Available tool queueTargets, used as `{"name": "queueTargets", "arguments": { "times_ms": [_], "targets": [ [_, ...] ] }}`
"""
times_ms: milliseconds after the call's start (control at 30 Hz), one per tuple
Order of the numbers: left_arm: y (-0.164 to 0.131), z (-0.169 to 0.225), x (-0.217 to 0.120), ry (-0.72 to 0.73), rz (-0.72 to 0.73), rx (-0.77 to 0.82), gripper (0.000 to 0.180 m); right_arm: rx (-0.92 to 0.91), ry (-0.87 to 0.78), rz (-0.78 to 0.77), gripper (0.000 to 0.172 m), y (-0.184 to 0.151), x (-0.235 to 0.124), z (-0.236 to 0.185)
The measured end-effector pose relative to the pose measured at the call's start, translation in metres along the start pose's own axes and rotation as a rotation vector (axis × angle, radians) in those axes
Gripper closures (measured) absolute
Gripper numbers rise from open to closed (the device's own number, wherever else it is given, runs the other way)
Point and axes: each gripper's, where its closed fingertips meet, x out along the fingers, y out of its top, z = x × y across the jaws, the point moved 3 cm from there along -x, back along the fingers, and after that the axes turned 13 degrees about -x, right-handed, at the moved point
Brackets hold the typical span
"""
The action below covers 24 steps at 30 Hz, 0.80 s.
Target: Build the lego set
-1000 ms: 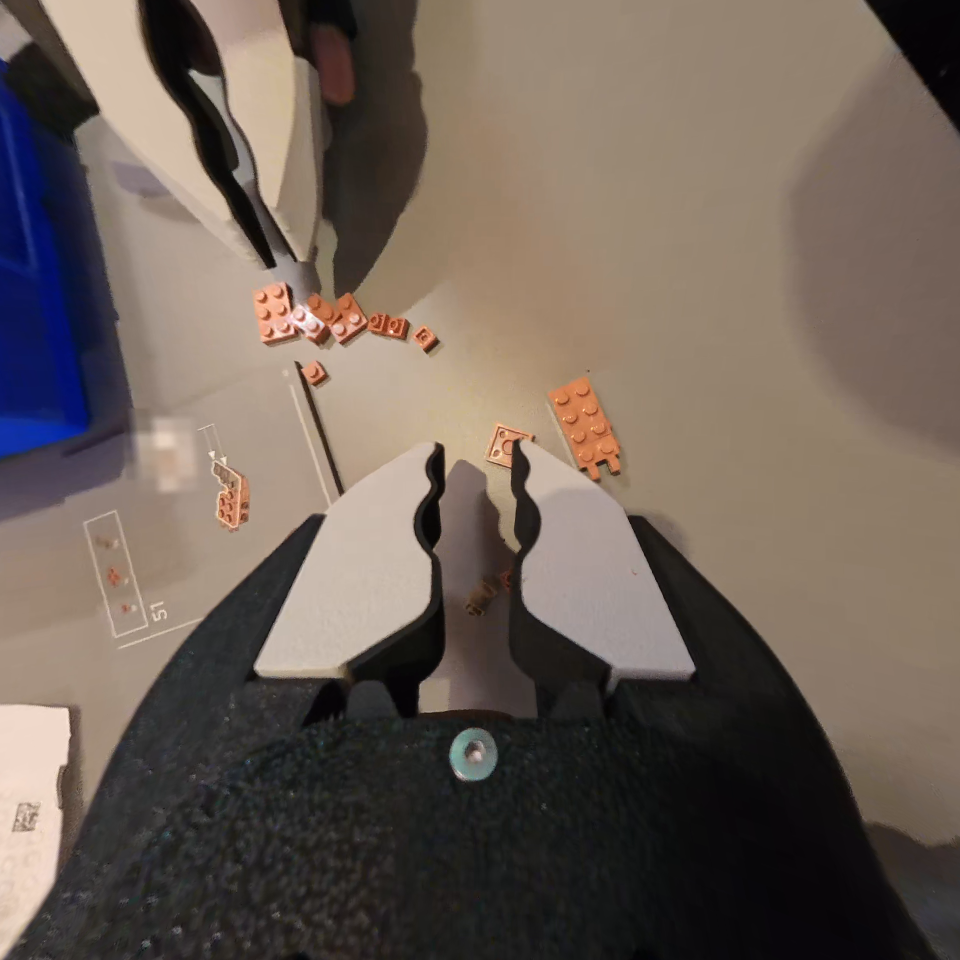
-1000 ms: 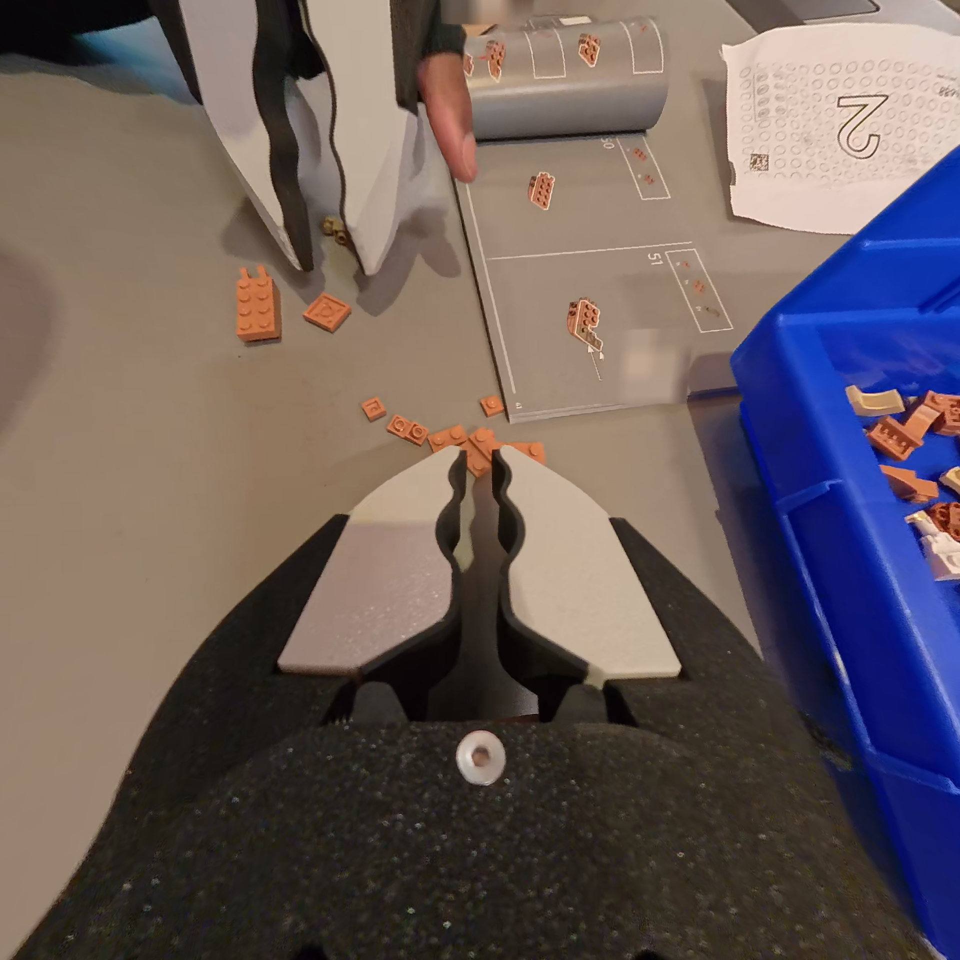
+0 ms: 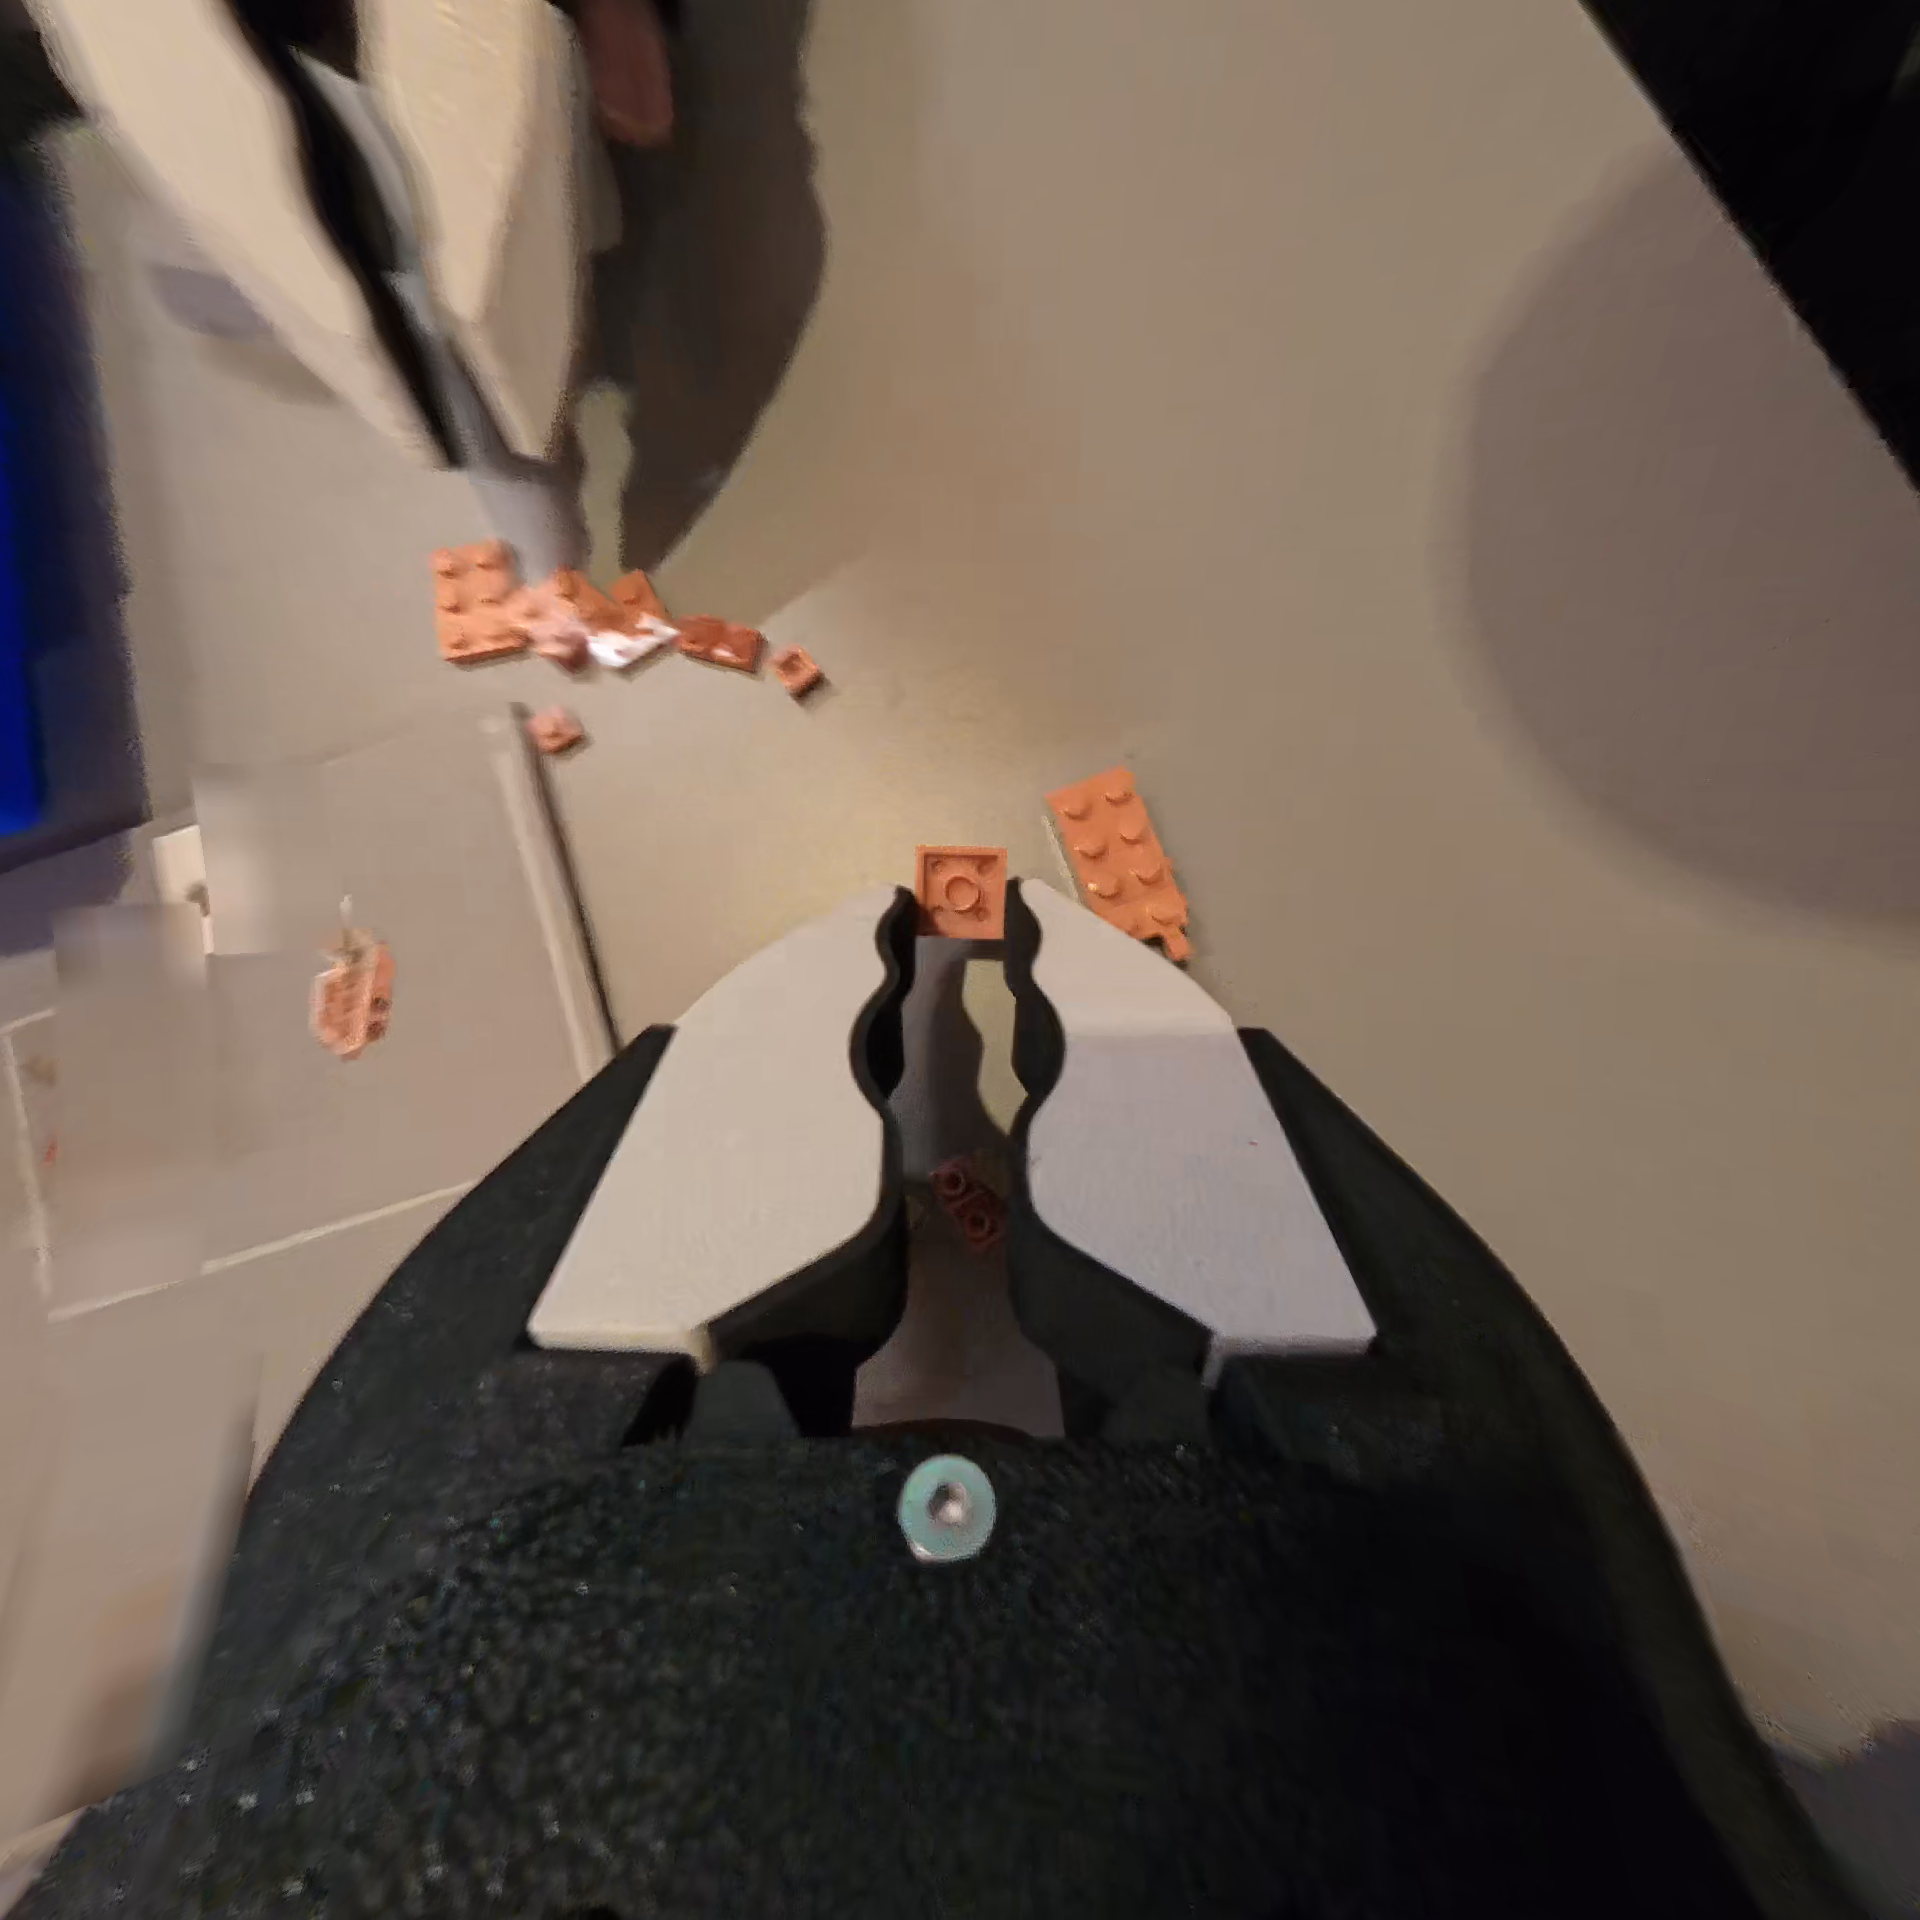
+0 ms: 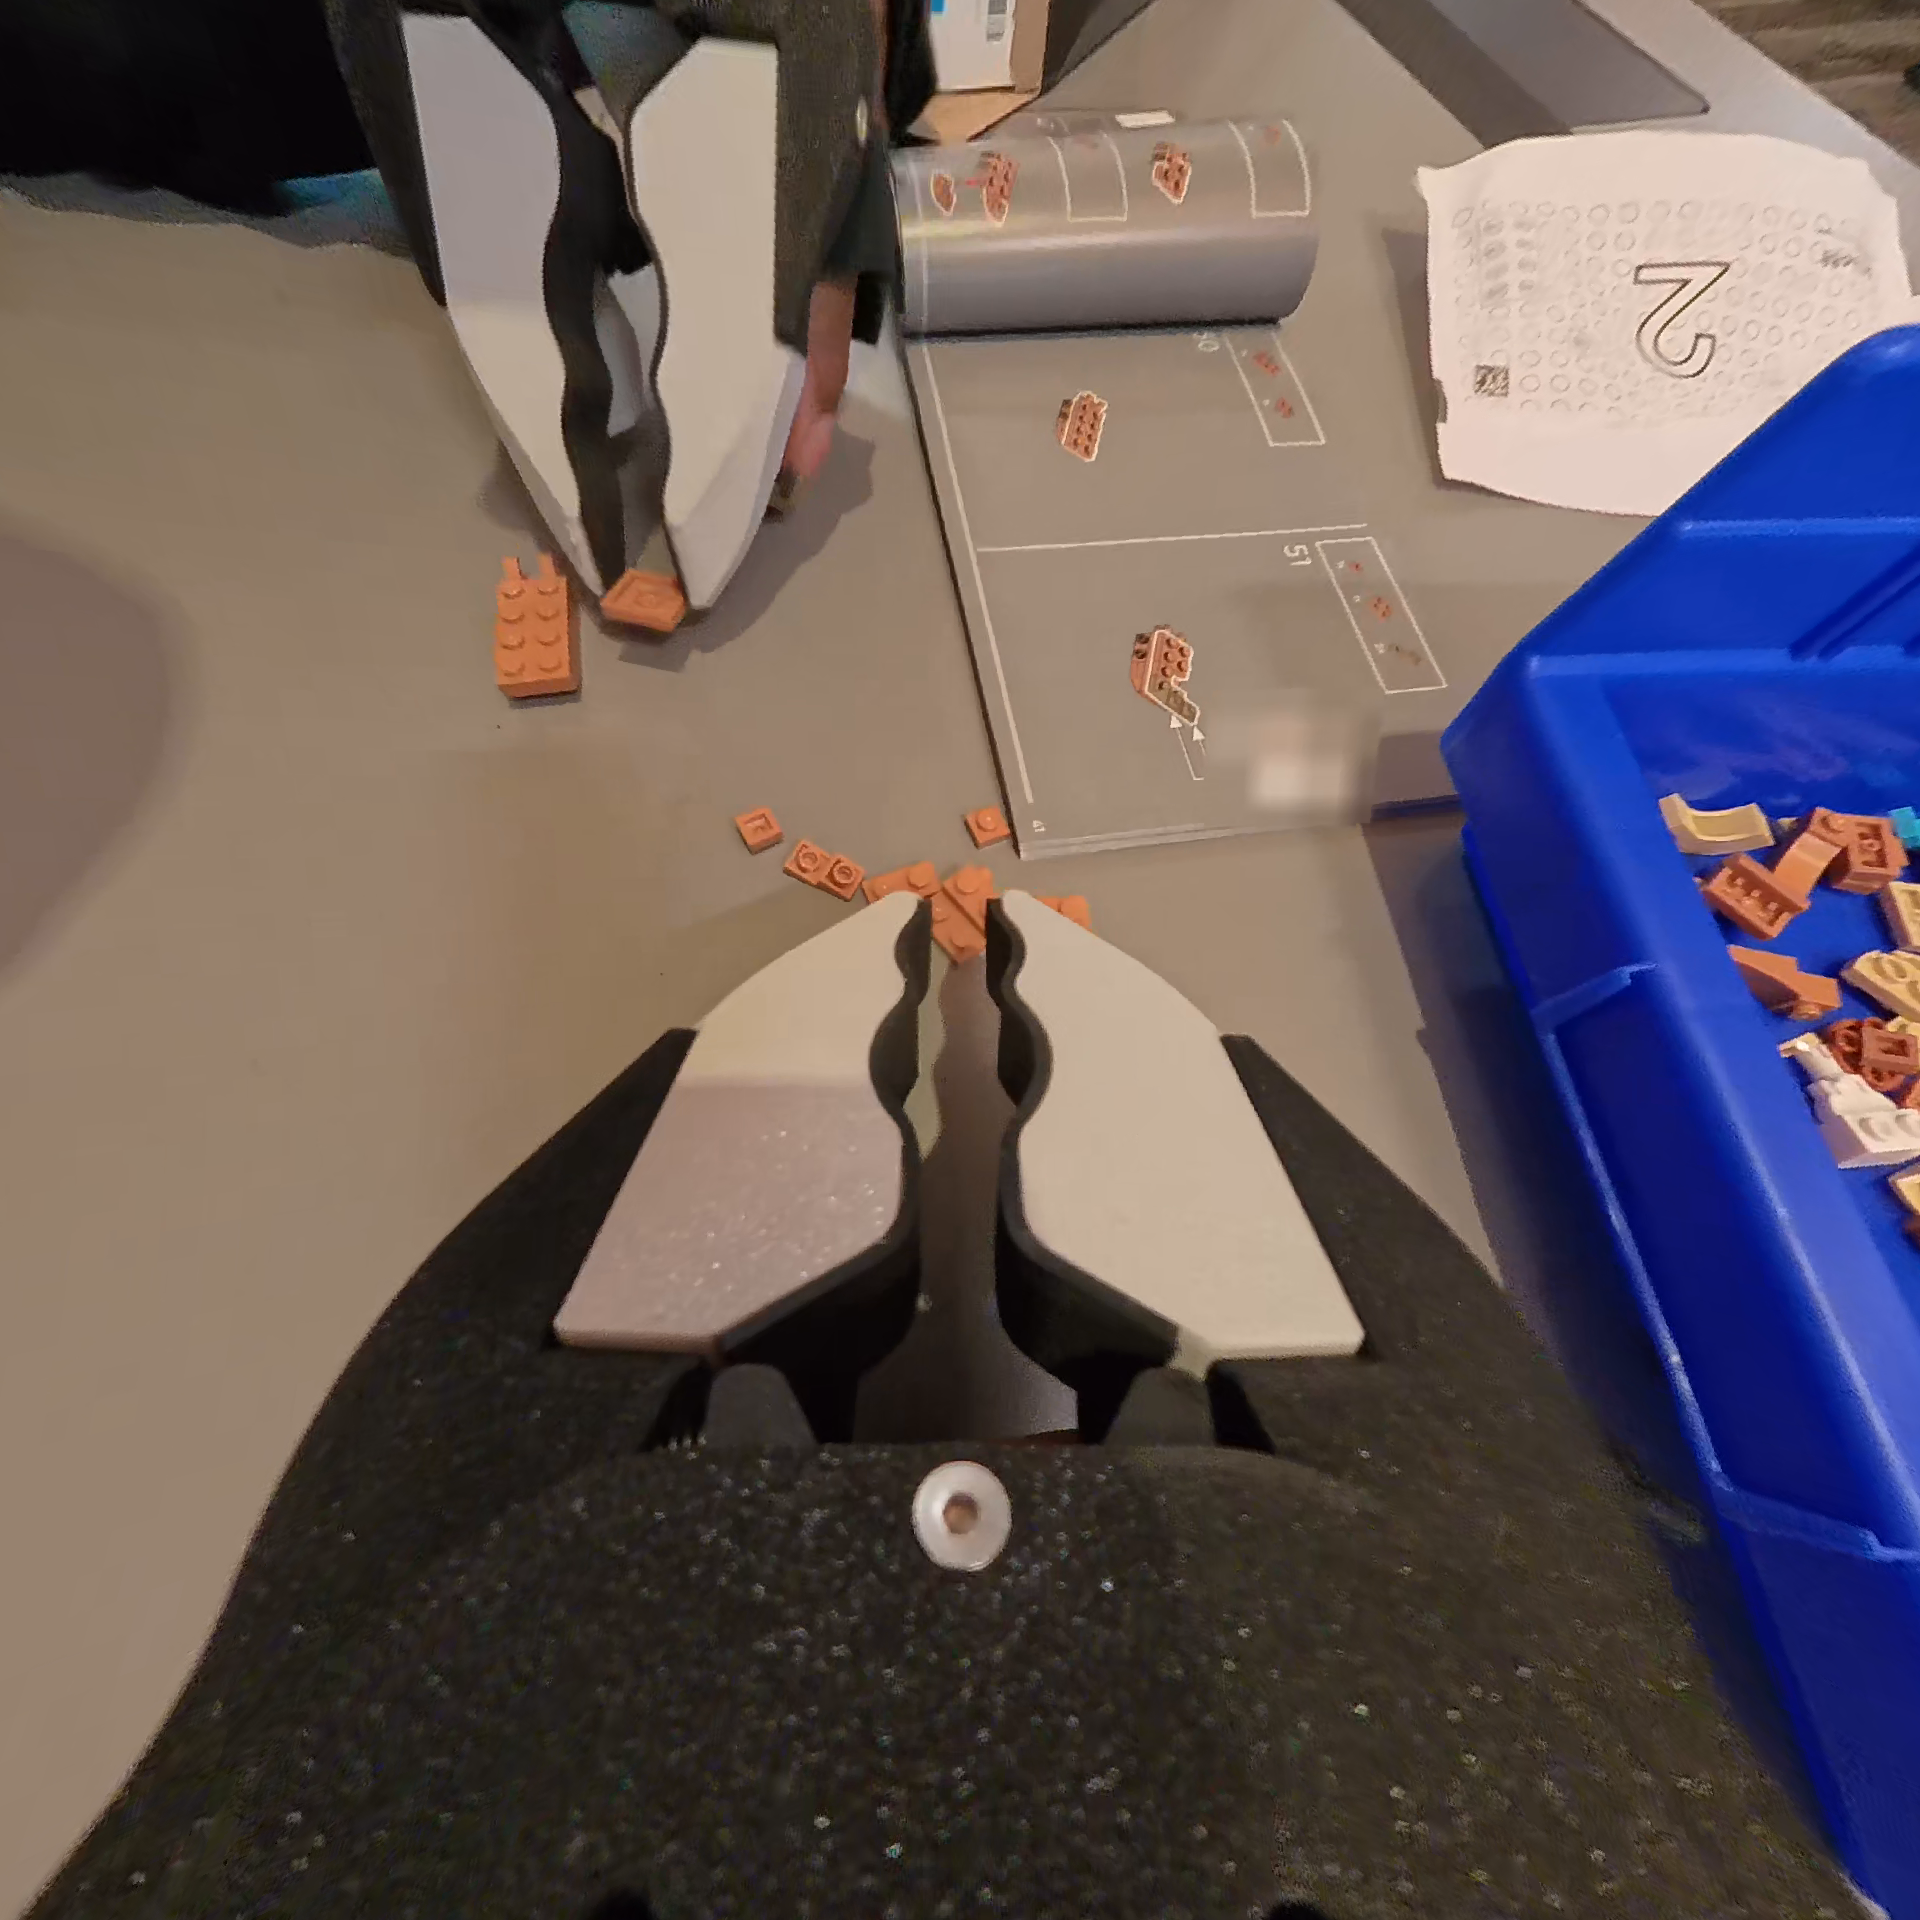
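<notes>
- Table [image 4: 312, 935] on the far left, grey and flat, with a long orange plate [image 4: 535, 639] lying stud-side up.
- Left gripper [image 3: 961, 899] is clamped on a small square orange plate [image 3: 961, 891], underside facing the camera; both fingertips press its edges, and the long plate sits just beside it.
- Loose orange pieces [image 4: 821, 868] trail across the middle of the table.
- Right gripper [image 4: 958, 925] has its jaws closed on a studded orange piece [image 4: 961, 920] at the edge of that scatter.
- Open instruction booklet [image 4: 1195, 623] lies beyond, a white sheet [image 4: 1662, 312] behind it.
- Blue bin [image 4: 1714, 1143] at far right holds mixed orange and tan bricks.
</notes>
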Motion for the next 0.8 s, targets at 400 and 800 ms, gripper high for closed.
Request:
{"name": "queueTargets", "arguments": {
  "times_ms": [400, 800],
  "targets": [
    [0.030, 0.012, -0.058, 0.422, 0.795, -0.282, 0.165, 0.051, -0.136, 0.396, 0.162, 0.060, -0.006, -0.011],
    [0.046, 0.016, -0.056, 0.248, 0.995, -0.502, 0.165, -0.256, -0.283, 0.529, 0.151, 0.104, 0.015, -0.035]
  ]
}}
